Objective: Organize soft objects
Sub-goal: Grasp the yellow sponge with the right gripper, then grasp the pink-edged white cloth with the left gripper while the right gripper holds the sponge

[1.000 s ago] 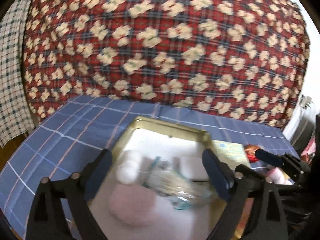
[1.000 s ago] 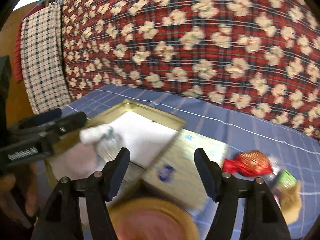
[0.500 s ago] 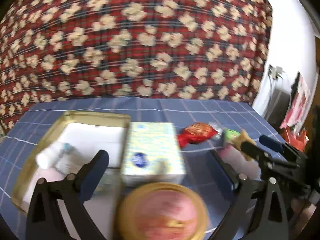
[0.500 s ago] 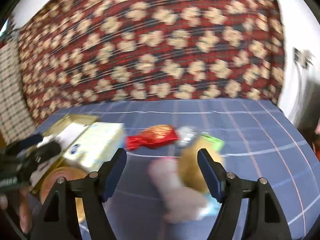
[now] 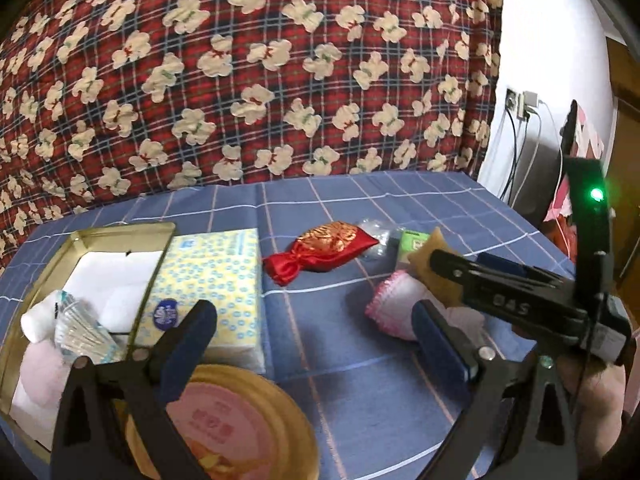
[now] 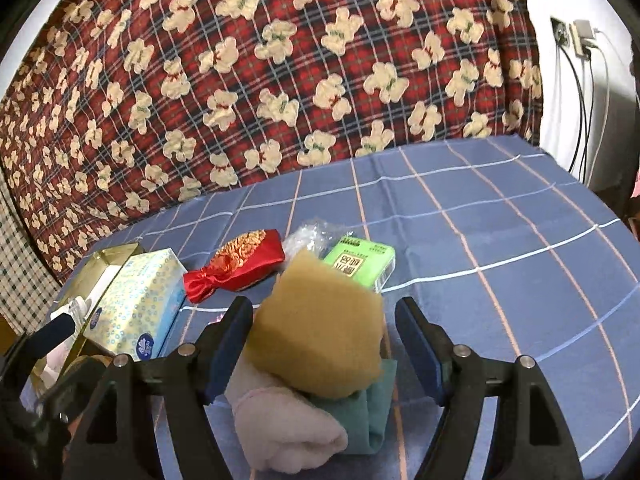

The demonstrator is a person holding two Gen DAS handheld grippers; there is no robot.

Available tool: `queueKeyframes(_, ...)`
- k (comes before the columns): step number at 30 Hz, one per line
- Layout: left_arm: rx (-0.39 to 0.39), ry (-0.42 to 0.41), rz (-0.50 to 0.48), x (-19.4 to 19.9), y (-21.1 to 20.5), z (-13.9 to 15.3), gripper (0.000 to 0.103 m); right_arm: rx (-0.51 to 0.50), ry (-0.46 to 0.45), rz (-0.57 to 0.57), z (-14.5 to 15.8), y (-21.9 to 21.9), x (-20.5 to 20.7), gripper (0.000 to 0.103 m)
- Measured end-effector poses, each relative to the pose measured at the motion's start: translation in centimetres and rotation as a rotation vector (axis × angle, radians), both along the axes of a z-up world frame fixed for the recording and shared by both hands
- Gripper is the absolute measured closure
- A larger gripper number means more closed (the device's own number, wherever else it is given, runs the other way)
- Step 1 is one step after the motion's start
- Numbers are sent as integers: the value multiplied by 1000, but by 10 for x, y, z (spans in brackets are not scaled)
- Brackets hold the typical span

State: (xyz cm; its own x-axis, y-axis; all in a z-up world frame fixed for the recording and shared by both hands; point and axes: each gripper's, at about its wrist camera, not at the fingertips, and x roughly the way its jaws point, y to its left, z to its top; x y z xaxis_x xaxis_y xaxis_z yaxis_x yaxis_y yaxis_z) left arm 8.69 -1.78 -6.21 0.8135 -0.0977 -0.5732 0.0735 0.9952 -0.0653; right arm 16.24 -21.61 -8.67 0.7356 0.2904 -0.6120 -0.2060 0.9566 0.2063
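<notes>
The bench point(image 6: 500, 216) wears a blue cloth checked with thin white and pink lines. Behind the bench hangs a red plaid fabric point(image 6: 280, 60) dotted with cream teddy bears. Left of the red-and-gold satin pouch point(image 6: 236, 266) lies a tissue pack point(image 6: 136, 304), pale yellow with blue rings. Right of the pouch sits a bright green packet point(image 6: 360, 258). In front of the pouch, a mustard-yellow sponge point(image 6: 316, 328) rests on a pale pink cloth point(image 6: 280, 428) and a teal cloth point(image 6: 368, 416). The tin point(image 5: 120, 236) beside the tissue pack is gold-rimmed. Both grippers are black with blue pads point(image 6: 228, 344).

Bear-print plaid cover point(image 5: 248, 72), white wall point(image 5: 560, 52)
</notes>
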Motion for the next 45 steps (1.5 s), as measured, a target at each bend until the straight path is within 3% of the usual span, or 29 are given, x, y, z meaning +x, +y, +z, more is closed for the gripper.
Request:
queueKeyframes(6, 18, 11, -18, 6, -14, -6, 4, 8, 34, 36, -9, 4, 9, 28)
queueKeyframes(8, 19, 12, -20, 7, -17, -8, 4, 12, 30, 45, -12, 4, 7, 37)
queueKeyframes(17, 27, 17, -37, 10, -31, -13, 4, 25, -39, 23, -3, -3, -6, 59)
queueKeyframes(25, 24, 8, -36, 12, -36, -13, 4, 55, -78, 12, 2, -11, -13, 65)
queueKeyframes(35, 44, 19, -55, 10, -46, -13, 4, 47, -168, -172, 10, -30, -30, 66)
queueKeyframes(45, 113, 68, -142, 23, -79, -24, 4, 74, -193, -205, 11, -40, -35, 65)
